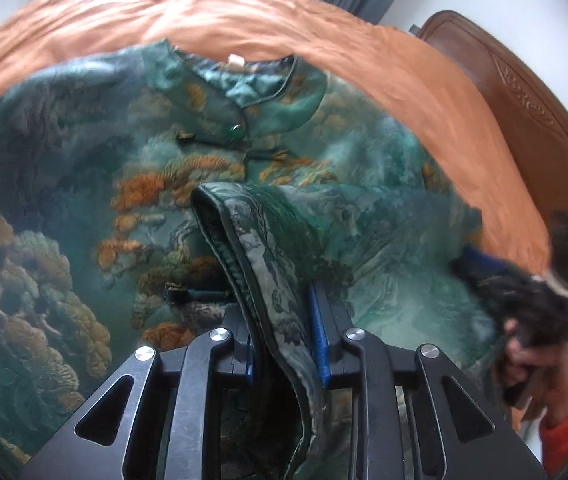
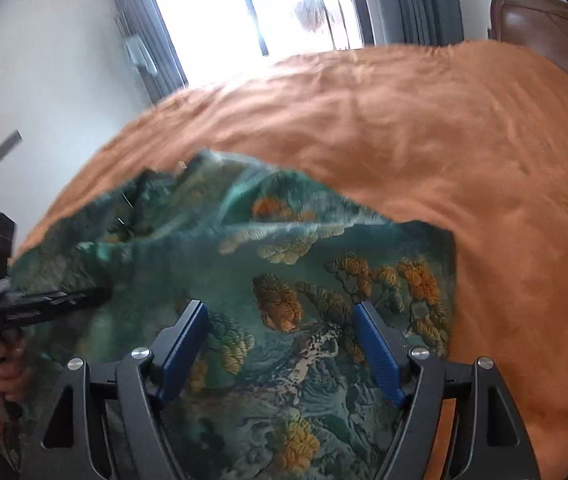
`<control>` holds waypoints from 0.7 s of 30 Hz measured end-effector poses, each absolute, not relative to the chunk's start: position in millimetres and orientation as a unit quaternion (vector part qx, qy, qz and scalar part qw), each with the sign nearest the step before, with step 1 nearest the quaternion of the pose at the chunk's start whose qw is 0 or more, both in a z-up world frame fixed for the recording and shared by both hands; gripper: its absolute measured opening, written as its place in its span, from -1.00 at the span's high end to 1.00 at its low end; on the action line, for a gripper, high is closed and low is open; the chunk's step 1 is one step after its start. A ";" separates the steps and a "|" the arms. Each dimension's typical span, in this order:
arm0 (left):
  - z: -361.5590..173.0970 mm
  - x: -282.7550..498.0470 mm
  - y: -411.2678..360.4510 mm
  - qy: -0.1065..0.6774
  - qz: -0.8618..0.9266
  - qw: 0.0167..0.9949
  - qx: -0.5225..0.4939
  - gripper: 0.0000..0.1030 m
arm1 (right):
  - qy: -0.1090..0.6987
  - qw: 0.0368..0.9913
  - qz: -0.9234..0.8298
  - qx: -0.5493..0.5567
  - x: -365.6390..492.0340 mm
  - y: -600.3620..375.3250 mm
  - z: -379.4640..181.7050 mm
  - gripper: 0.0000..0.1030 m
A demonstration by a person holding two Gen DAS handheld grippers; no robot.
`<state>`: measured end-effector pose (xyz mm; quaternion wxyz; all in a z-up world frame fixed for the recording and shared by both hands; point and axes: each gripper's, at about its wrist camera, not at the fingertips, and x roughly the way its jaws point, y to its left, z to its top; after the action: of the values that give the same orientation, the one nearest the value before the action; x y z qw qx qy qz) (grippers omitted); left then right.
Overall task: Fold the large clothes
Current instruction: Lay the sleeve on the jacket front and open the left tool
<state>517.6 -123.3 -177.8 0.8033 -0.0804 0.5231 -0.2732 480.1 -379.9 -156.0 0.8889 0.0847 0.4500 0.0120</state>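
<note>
A large green brocade jacket (image 1: 84, 200) with orange cloud patterns lies spread on an orange bedspread (image 1: 244, 20). Its collar and green button face the far side. My left gripper (image 1: 284, 320) is shut on a dark-trimmed sleeve cuff (image 1: 252, 240), holding it up over the jacket's front. In the right wrist view the jacket (image 2: 304, 280) fills the lower middle. My right gripper (image 2: 280, 320) is open and empty just above the cloth. It also shows at the right of the left wrist view (image 1: 524, 296).
The orange bedspread (image 2: 444, 140) stretches far and right. A brown wooden headboard (image 1: 524, 112) stands at the right. A bright window (image 2: 252, 4) with grey curtains is behind the bed. The left gripper (image 2: 24, 304) shows at the left of the right wrist view.
</note>
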 end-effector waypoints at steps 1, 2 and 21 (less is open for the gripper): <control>-178.5 517.5 -121.0 0.524 -0.272 0.803 -0.085 0.52 | 0.481 0.873 0.010 0.080 491.3 -377.3 -175.2 -0.51; -178.9 517.4 -118.6 0.524 -0.272 0.803 -0.087 0.50 | 0.490 0.868 0.010 0.082 496.4 -377.4 -184.7 -0.52; -155.0 446.1 -84.4 0.488 -0.236 0.840 -0.025 -0.09 | 0.478 0.878 0.017 0.012 406.8 -336.0 -148.4 -0.53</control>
<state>446.1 -84.4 -155.0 0.8398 -0.0248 0.4884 -0.2360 406.8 -336.0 -148.4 0.8779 0.0123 0.4783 0.0174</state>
